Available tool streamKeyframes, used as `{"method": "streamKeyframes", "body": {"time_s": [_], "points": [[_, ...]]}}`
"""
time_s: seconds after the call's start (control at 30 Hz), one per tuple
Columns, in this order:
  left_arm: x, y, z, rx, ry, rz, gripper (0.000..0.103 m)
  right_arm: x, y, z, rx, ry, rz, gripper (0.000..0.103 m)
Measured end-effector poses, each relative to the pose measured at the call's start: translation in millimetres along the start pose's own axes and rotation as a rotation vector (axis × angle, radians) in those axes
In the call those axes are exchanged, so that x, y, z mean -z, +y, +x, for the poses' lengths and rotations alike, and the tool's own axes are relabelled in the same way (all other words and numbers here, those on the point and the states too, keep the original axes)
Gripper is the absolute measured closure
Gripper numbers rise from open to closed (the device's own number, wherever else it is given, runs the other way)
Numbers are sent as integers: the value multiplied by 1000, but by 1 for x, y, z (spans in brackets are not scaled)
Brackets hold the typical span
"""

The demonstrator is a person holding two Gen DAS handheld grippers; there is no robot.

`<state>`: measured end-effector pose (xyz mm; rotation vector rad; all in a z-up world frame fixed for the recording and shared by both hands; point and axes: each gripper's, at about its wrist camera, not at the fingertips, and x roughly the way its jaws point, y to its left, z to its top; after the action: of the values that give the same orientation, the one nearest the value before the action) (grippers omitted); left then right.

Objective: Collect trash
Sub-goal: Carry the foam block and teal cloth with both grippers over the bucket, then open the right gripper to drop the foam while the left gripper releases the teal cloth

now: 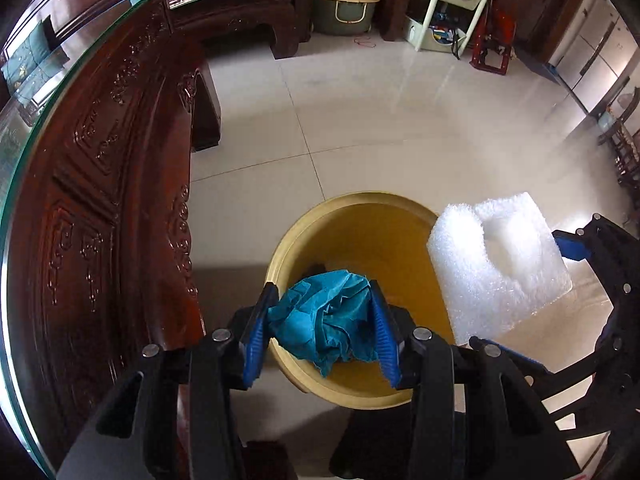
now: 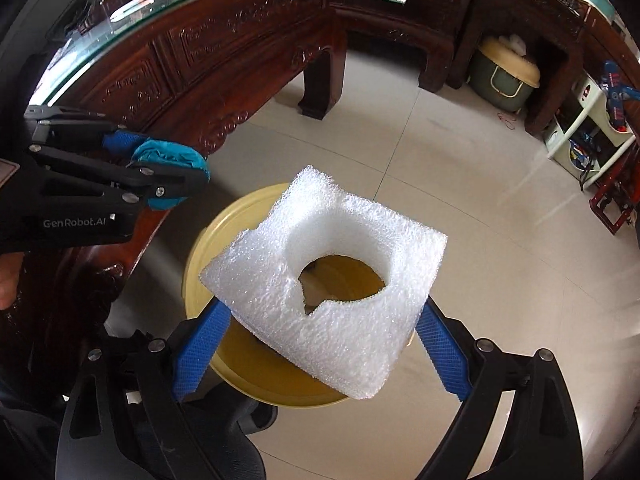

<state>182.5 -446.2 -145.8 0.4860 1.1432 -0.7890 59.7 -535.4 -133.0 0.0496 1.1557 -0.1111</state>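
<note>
A yellow bin [image 1: 316,216] stands on the tiled floor, its mouth below both grippers. My left gripper [image 1: 324,324] is shut on a crumpled teal paper wad [image 1: 324,320] and holds it over the bin's near rim. My right gripper [image 2: 320,336] is shut on a white foam block [image 2: 344,320] with a round hole cut through it, held above the bin [image 2: 208,236]. In the left wrist view the foam block [image 1: 500,264] hangs at the bin's right edge. The right wrist view shows the left gripper [image 2: 168,168] with the teal wad [image 2: 172,156] at the left.
A carved dark wooden table [image 1: 108,200] with a glass top stands close on the left of the bin. Dark wooden benches, a green and cream covered container [image 1: 346,4] and a white toy rack [image 1: 444,12] line the far wall. Open tiled floor [image 1: 400,120] lies beyond the bin.
</note>
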Motion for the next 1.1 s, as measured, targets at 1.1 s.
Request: {"method": "streamKeyframes", "body": {"time_s": [1.1], "points": [[-11,-29,25,38,45,46,57,-5,-14,1,44,22,-1,10]]}}
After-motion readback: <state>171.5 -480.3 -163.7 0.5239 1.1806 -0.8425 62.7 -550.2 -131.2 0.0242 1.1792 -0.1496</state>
